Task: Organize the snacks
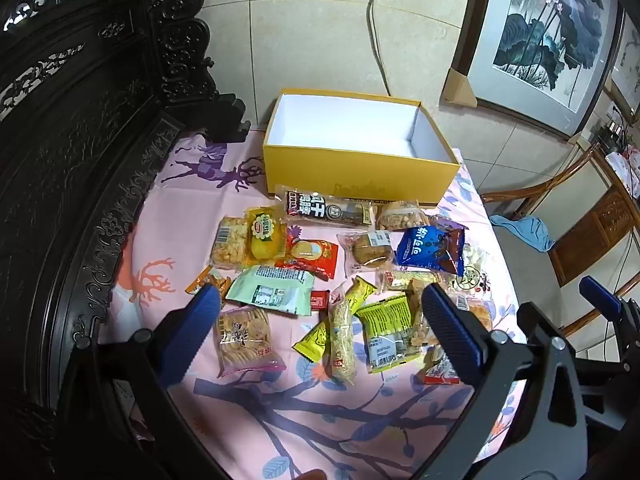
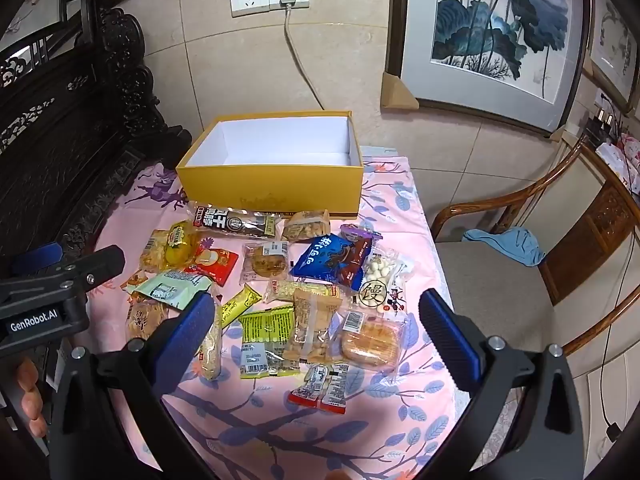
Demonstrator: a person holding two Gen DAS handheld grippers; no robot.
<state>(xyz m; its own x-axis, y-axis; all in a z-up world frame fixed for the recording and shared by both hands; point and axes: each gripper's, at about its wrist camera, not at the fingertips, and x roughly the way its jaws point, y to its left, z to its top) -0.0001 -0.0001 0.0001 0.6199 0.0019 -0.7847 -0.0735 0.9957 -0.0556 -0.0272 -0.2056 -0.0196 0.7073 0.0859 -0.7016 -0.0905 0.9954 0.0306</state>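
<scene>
An open yellow box (image 1: 360,176) (image 2: 272,188) with a white, empty inside stands at the far end of the table. Several wrapped snacks lie in front of it: a blue packet (image 1: 430,250) (image 2: 332,258), a pale green packet (image 1: 276,290) (image 2: 176,286), a lime green packet (image 1: 386,330) (image 2: 266,338), a round cake (image 1: 370,250) (image 2: 266,262), a clear cracker bag (image 1: 244,338), a bread packet (image 2: 372,342). My left gripper (image 1: 320,320) is open above the near snacks. My right gripper (image 2: 316,324) is open above the near snacks, holding nothing.
Dark carved wooden furniture (image 1: 80,140) borders the table's left side. A wooden chair (image 2: 520,272) with a blue cloth (image 2: 508,244) stands to the right. A framed painting (image 2: 496,28) leans on the tiled wall; a cable (image 2: 300,68) hangs behind the box.
</scene>
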